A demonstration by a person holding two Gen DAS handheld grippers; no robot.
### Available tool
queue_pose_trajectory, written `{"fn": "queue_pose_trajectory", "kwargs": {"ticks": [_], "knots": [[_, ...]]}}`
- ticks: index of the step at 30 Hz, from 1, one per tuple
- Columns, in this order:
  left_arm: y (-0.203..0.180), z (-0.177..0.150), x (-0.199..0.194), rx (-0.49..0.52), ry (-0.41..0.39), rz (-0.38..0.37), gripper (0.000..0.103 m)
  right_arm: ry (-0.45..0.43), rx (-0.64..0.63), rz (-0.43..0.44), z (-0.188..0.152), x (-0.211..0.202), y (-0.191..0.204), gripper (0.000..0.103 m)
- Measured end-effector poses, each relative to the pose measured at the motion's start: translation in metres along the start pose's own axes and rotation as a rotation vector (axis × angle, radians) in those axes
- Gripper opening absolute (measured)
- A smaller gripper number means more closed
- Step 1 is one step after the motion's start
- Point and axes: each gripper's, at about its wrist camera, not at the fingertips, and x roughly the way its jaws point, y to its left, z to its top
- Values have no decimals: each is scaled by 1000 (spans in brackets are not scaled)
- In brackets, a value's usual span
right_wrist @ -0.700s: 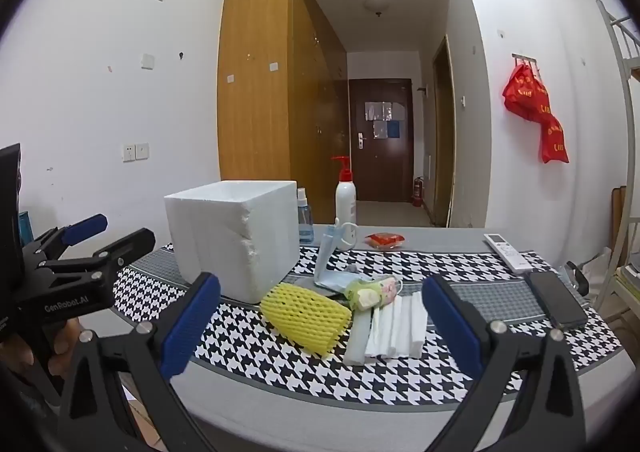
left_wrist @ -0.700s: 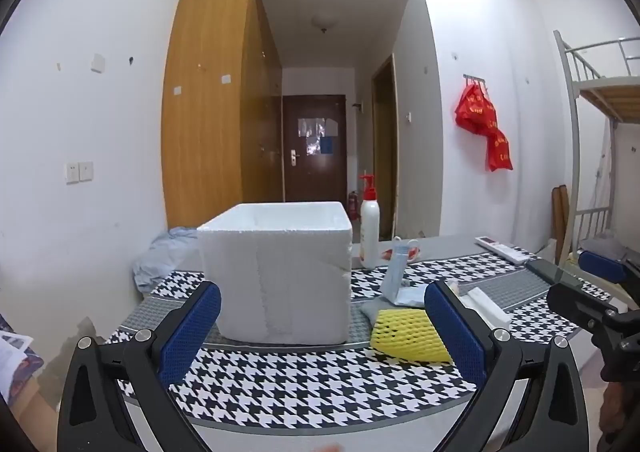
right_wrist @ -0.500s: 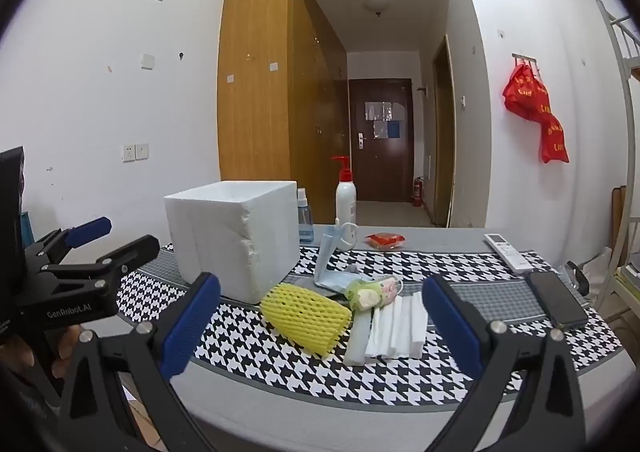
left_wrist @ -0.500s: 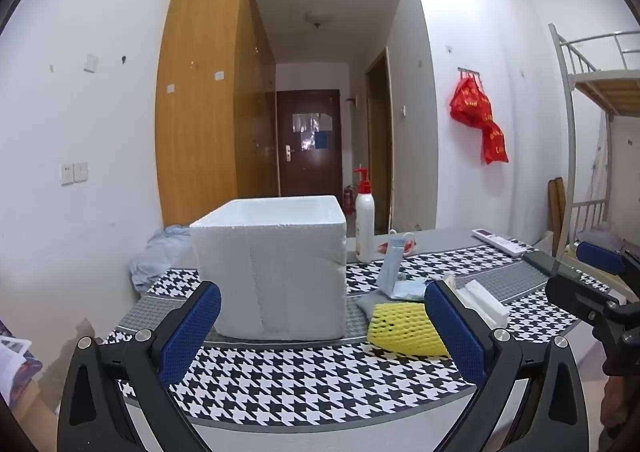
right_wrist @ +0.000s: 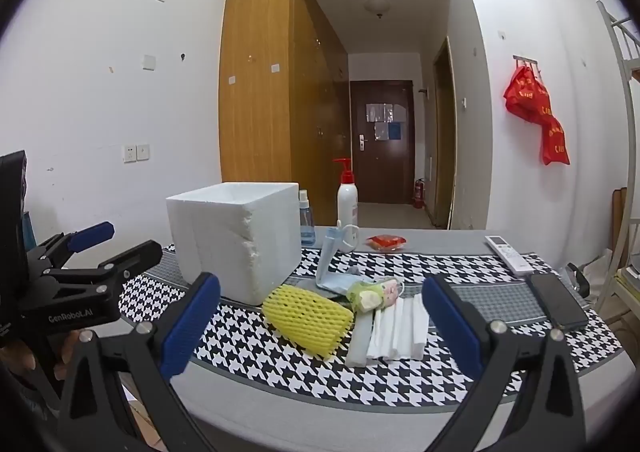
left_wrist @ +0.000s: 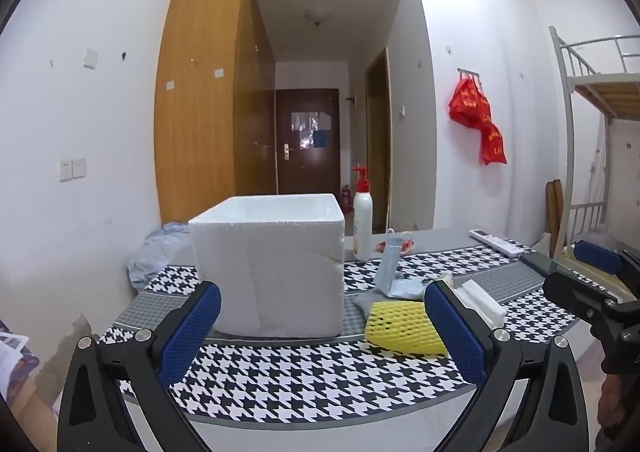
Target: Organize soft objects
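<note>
Showing both grippers held above the near edge of a bench (right_wrist: 400, 428) covered with a black-and-white houndstooth cloth (right_wrist: 248, 340). The left gripper (left_wrist: 320, 316) has its jaws spread wide and empty, framing a white foam box (left_wrist: 272, 264) that stands open-topped on the cloth. The right gripper (right_wrist: 320, 312) likewise has its jaws wide apart and holds nothing. Between its fingers lie the soft items: a yellow foam net sleeve (right_wrist: 306, 314) just right of the box, a small green and pink bundle (right_wrist: 374, 292) touching it, a stack of white foam sheets (right_wrist: 394, 328) beside that, and a blue face mask (right_wrist: 330, 268) propped up behind. A pump bottle (right_wrist: 347, 206), a small spray bottle (right_wrist: 306, 226), a red packet (right_wrist: 386, 241), a remote control (right_wrist: 508, 254) and a phone (right_wrist: 558, 302) rest farther back or to the right.
</note>
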Motion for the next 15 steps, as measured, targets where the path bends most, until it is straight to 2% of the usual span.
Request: {"fn": "queue_pose_trajectory", "kwargs": {"ticks": [15], "knots": [[3, -3, -1, -6, -6, 3, 102, 10, -7, -2, 0, 0, 2, 102]]}}
